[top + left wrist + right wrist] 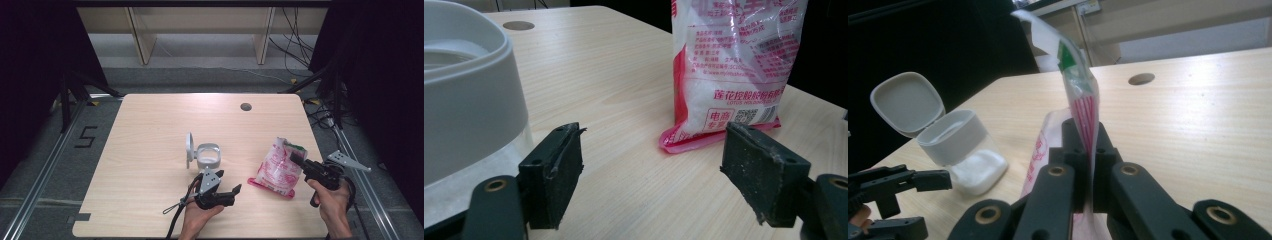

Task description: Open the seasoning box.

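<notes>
The right gripper (298, 158) has its jaws clamped on the top edge of the bag (276, 168), a pink-and-white pouch of white powder or grains. In the right gripper view the plastic runs up pinched between the two pads, and the bag's torn corner (1048, 37) stands above them. Its bottom seam looks to rest on the desk (160, 125), at the right side near the front edge, so the grip seems meant to keep the bag upright and its mouth off the wood.

The left gripper (227, 186) waits with jaws wide apart and nothing between them, low over the desk just in front of the jar (208, 156). The jar sits mid-desk, its hinged lid (189, 148) flipped up and open, with some white stuff already at the bottom. Jar and bag stand apart; my guess is the bag is to be poured into it, with the left gripper placed to steady the jar.
</notes>
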Motion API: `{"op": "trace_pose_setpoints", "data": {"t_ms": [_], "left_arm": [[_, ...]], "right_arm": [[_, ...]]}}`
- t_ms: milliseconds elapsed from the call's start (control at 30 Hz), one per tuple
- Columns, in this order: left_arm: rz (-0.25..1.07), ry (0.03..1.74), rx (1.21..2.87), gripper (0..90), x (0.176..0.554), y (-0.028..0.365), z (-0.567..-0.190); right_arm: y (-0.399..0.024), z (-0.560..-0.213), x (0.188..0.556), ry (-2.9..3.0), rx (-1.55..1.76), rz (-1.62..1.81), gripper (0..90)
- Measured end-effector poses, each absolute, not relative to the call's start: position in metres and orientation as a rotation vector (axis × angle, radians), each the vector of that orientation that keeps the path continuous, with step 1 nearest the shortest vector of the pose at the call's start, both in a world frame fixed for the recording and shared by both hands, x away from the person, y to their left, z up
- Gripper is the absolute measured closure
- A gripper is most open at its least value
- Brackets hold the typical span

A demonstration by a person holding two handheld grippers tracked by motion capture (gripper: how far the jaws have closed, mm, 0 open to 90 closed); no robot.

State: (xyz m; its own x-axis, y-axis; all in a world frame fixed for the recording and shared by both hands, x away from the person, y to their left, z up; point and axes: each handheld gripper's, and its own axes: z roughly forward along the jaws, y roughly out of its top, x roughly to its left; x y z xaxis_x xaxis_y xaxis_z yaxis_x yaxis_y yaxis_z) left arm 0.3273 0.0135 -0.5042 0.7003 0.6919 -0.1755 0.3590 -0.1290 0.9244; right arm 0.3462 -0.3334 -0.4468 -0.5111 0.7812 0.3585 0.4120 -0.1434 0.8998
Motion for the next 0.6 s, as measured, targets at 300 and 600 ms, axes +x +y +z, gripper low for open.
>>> {"op": "trace_pose_setpoints", "data": {"t_ms": [300,600], "left_arm": [[0.377,0.842,1.746,23.7,0.324,0.023,-0.499],[0.387,0.820,1.777,23.7,0.323,0.032,-0.500]], "right_arm": [[-0.342,-0.457,0.349,1.800,1.382,1.664,89.9],[-0.346,-0.464,0.351,1.771,1.412,1.662,88.2]]}}
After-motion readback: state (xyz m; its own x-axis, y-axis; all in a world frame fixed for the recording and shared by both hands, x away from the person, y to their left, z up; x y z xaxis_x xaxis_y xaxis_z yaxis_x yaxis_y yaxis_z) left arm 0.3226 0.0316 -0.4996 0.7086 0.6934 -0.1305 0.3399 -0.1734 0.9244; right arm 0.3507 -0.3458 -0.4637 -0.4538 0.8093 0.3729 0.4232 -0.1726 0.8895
